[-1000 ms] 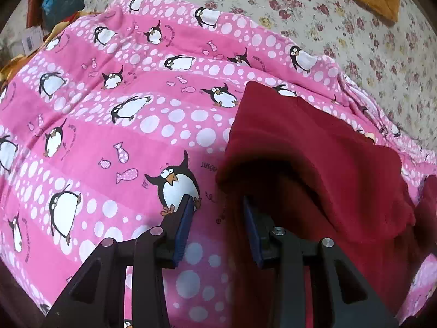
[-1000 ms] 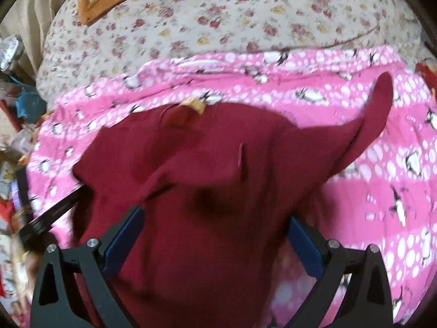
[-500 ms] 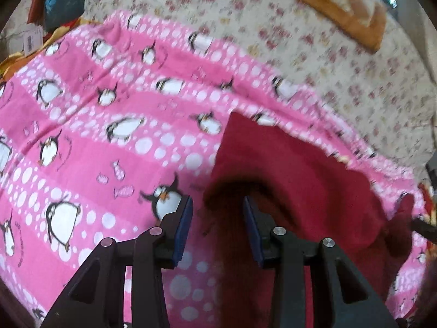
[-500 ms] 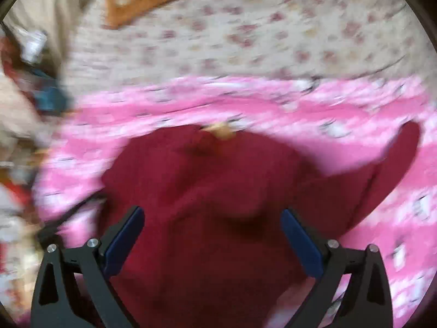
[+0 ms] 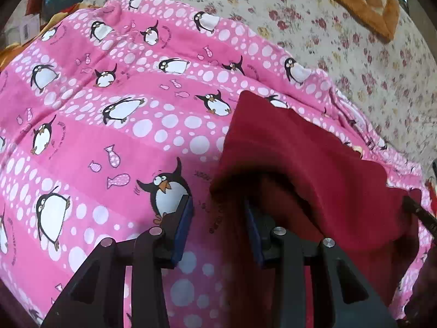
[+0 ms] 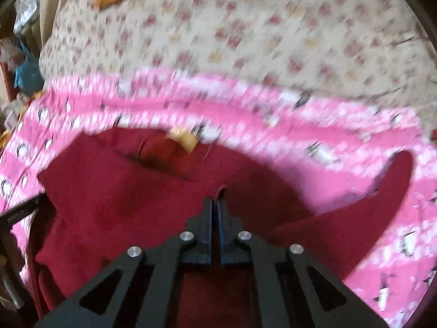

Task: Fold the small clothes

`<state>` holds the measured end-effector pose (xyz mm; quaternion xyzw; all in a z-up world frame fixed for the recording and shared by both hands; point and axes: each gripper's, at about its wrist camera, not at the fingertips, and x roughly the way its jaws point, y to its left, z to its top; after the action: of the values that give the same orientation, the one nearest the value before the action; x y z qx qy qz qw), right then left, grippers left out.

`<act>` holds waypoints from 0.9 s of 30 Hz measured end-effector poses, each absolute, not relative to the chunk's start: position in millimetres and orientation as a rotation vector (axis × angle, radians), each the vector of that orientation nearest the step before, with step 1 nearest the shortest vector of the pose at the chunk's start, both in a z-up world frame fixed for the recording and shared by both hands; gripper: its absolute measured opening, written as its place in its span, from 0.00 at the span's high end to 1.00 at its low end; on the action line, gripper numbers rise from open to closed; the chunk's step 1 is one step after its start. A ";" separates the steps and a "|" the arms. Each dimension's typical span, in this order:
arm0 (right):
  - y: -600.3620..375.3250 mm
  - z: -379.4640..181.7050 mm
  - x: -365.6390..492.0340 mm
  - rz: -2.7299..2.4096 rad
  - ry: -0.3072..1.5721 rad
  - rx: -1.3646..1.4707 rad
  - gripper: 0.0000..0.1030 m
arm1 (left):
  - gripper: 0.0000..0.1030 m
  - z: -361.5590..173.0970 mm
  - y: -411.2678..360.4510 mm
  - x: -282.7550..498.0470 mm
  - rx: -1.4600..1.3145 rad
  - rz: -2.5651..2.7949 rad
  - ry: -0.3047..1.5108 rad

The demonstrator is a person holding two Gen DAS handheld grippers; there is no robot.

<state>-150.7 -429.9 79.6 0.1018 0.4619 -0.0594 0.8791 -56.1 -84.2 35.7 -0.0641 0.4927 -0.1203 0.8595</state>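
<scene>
Small print on the pink blanket (image 5: pixel 82 136) is unreadable

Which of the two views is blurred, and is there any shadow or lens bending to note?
Right wrist view: motion blur smears the pink blanket and flowered sheet; the right gripper stays sharp. Left wrist view: crisp, with dark shadow under the red garment near the left gripper. Both views bend at the edges.

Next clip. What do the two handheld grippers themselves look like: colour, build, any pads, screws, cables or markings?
Both match. The left gripper and right gripper have matte black plastic jaws on angular link arms with triangular cut-outs, joined by round silver screws. Blue pads line the inner faces of the jaws. No cables, markings, hands or sleeves show in either view.
</scene>
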 end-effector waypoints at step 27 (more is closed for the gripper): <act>-434.9 79.6 -166.2 -0.095 0.968 0.292 0.57 | 0.83 65.1 -91.7 -54.4 -0.180 -0.272 0.898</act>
<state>-166.2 -434.9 79.6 0.1398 0.4634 -0.0455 0.8739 -54.4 -91.7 65.1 -0.0864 0.4320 -0.1308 0.8881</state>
